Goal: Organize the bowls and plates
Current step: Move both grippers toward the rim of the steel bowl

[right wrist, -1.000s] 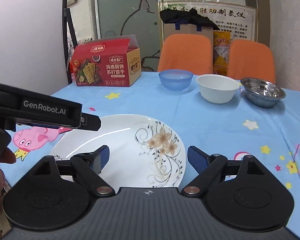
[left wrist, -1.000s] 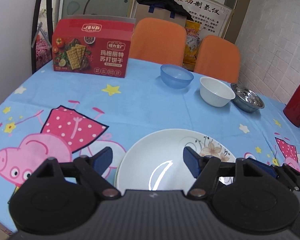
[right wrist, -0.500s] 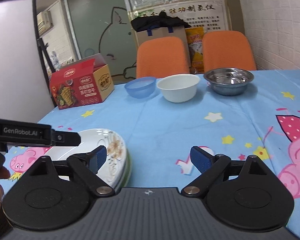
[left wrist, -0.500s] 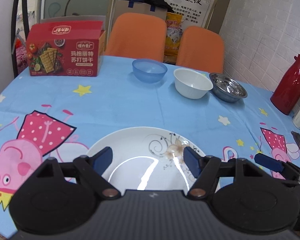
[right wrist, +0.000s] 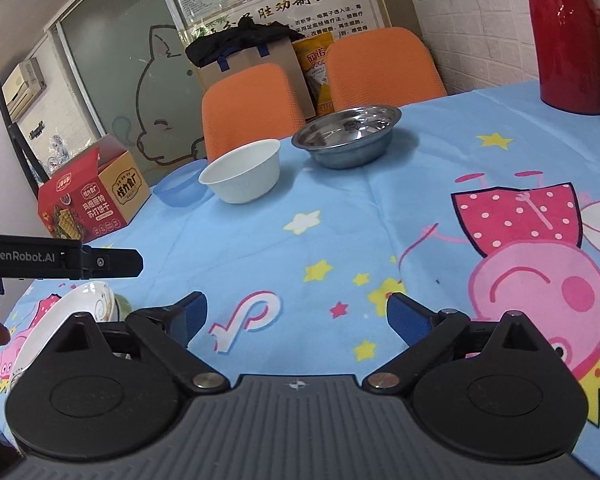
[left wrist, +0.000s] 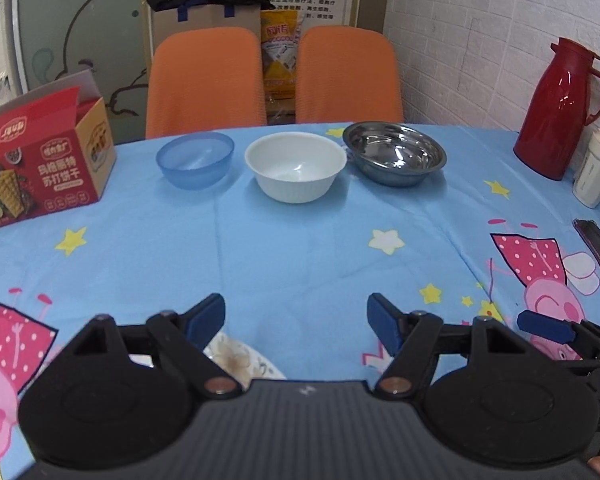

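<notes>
Three bowls stand in a row at the far side of the table: a blue plastic bowl (left wrist: pixel 195 158), a white bowl (left wrist: pixel 296 166) and a steel bowl (left wrist: pixel 394 153). They also show in the right wrist view: blue bowl (right wrist: pixel 180 189), white bowl (right wrist: pixel 242 176), steel bowl (right wrist: pixel 346 135). A white flowered plate (left wrist: pixel 242 360) lies at the near edge, mostly hidden under my left gripper (left wrist: pixel 296 322), which is open and empty. The plate (right wrist: pixel 80 312) shows left of my right gripper (right wrist: pixel 296 314), also open and empty above the cloth.
A red cracker box (left wrist: pixel 40 164) stands far left. A red thermos (left wrist: pixel 560 108) and a white cup (left wrist: pixel 596 172) stand far right, with a dark flat object (left wrist: pixel 596 248) at the right edge. Two orange chairs (left wrist: pixel 208 80) are behind the table.
Both grippers have swung right and up, away from the plate. The plate has slid out of the centre of both views toward the lower left. The bowls appear closer.
</notes>
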A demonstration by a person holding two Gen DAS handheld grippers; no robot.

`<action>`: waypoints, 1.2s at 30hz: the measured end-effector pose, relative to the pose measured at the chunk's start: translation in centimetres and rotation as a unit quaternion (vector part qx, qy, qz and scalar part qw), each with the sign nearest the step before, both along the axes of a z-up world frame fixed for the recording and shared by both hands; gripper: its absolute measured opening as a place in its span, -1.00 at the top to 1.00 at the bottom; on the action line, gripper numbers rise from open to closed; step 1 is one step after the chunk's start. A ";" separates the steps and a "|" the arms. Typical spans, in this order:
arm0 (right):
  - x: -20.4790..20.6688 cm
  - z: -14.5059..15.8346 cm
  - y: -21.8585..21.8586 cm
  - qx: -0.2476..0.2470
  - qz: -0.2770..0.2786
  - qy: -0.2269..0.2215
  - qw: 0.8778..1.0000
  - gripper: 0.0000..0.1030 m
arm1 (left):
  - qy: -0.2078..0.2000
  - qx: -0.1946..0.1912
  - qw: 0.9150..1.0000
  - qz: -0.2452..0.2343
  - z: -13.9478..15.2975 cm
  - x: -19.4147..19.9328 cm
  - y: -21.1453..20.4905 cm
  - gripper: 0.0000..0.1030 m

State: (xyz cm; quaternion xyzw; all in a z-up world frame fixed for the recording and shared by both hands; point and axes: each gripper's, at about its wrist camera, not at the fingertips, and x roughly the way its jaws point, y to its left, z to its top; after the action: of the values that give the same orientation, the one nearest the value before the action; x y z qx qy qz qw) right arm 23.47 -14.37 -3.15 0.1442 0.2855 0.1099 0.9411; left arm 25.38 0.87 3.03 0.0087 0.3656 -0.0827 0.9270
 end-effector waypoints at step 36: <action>24.4 0.6 -5.0 -0.096 -0.021 0.041 0.994 -1.00 | 0.072 0.011 0.991 -0.109 -3.6 30.6 -10.1 -0.36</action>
State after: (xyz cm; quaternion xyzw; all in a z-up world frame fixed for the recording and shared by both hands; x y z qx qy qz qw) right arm 47.85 -19.34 -2.51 0.0640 0.3301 0.0564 0.9401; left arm 55.98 -9.19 -0.60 0.0525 0.4289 -0.1802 0.8836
